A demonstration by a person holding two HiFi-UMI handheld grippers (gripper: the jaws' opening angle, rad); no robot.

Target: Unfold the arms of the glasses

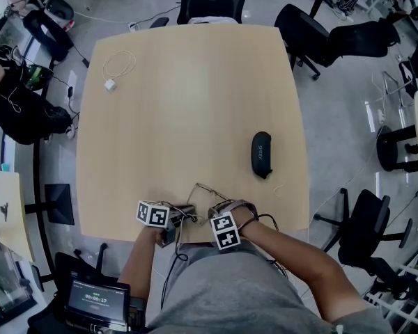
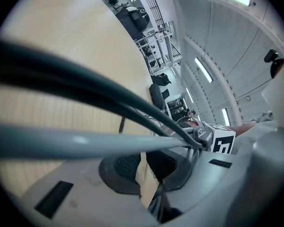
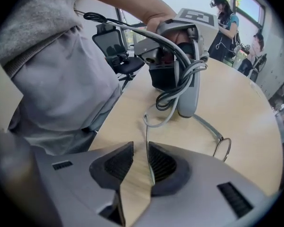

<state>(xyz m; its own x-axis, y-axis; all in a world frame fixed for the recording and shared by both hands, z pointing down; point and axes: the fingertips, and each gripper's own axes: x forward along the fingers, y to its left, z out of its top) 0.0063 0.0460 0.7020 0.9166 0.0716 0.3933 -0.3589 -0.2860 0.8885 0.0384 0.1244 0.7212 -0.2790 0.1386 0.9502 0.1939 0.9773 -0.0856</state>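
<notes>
Head view: the glasses [image 1: 207, 191] lie at the near edge of the surface [image 1: 195, 103], between your left tongs [image 1: 182, 213] and right tongs [image 1: 227, 211]; the unfolding looks barely begun.

Left gripper view: your tongs stand slightly apart with only wood between the pads. Both arms sweep across, blurred and close, meeting at the hinge [image 2: 203, 135].

Right gripper view: the tongs are parted. A thin arm [image 3: 149, 150] runs between them along one pad, seemingly not yet pinched. Next, close on that arm and swing it outward while the left steadies the glasses.
</notes>
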